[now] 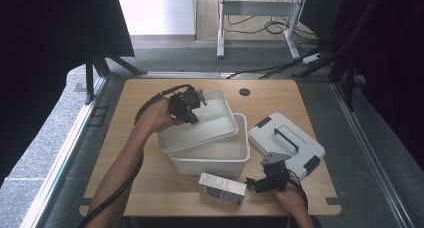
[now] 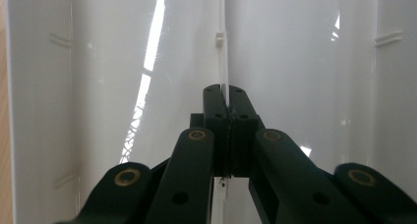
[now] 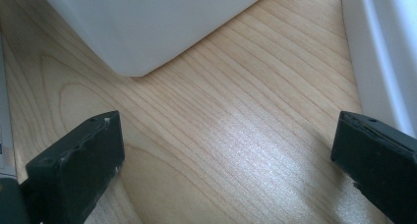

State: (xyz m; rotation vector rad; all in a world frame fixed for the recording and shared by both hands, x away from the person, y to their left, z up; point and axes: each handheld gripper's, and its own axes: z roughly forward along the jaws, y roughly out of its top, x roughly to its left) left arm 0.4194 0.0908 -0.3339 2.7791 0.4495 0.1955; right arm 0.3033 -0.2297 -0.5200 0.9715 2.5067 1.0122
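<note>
**Lifting the tray out of the bin**

The left gripper (image 1: 189, 104) pinches the thin wall of the white tray (image 1: 210, 125). In the left gripper view its jaws are closed tight on that wall, with the tray (image 2: 123, 62) right in front of them. The tray is tilted. Its left end is up in the air, and its right end sits on or just over the rim of the white bin (image 1: 212, 160); I cannot tell which. The bin stands in the middle of the wooden table (image 1: 140, 188).

The right gripper (image 1: 260, 183) waits low by the front edge of the table, between a small box (image 1: 222, 188) and a white lid (image 1: 287, 145) with a black handle. Its jaws are wide open and hold nothing.

To do this step well, I think the left hand should keep its tight pinch and lift slowly. The wall is thin and could slip. The tray should come all the way clear of the bin before it goes sideways, so it does not drag the bin along. The open gripper could steady the bin.
</note>
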